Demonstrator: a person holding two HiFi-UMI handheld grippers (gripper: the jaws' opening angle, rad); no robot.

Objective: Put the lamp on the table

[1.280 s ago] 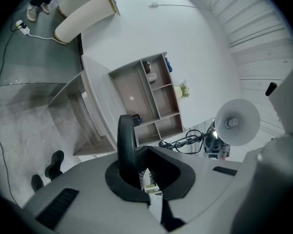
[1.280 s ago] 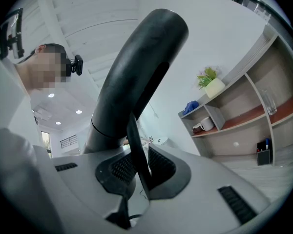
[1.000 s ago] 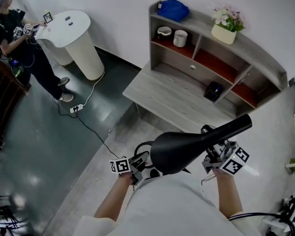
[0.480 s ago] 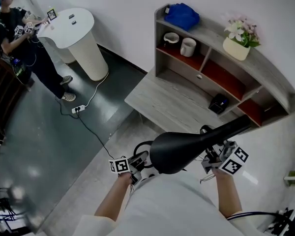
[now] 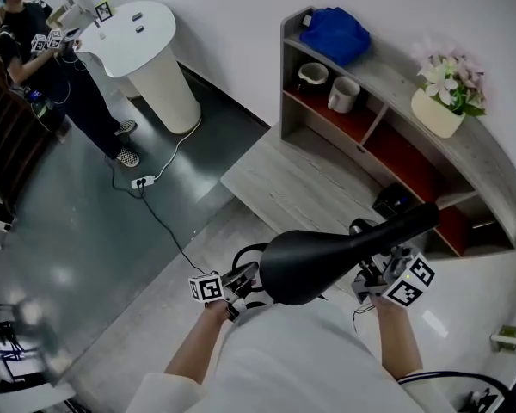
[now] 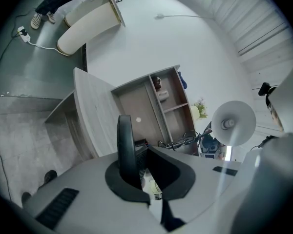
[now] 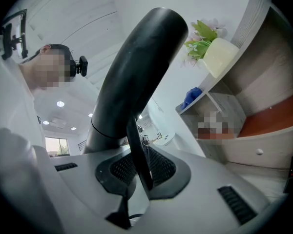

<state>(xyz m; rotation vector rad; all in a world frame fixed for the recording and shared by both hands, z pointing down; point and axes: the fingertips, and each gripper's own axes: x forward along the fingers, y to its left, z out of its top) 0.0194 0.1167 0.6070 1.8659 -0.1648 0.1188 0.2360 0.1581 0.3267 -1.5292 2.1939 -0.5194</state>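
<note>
1. I see a grey shelf unit (image 5: 387,73) against the white wall, with red-brown panels inside its cubbies.
2. A blue bag (image 5: 335,34) lies on the left end of its top board. A cream pot of pink-white flowers (image 5: 439,110) stands further right on the same board.
3. Two mugs, one dark-rimmed (image 5: 313,75) and one white (image 5: 344,94), stand side by side in the upper left cubby.
4. A small black box (image 5: 394,203) sits low in the unit's right part.
5. A white pedestal stand (image 5: 155,50) is at top left, with a person in dark clothes (image 5: 43,67) just beside it.
6. A white power strip (image 5: 144,181) lies on the dark floor (image 5: 69,231) near the stand's foot, and a black cable (image 5: 168,231) runs from it toward me.
</note>
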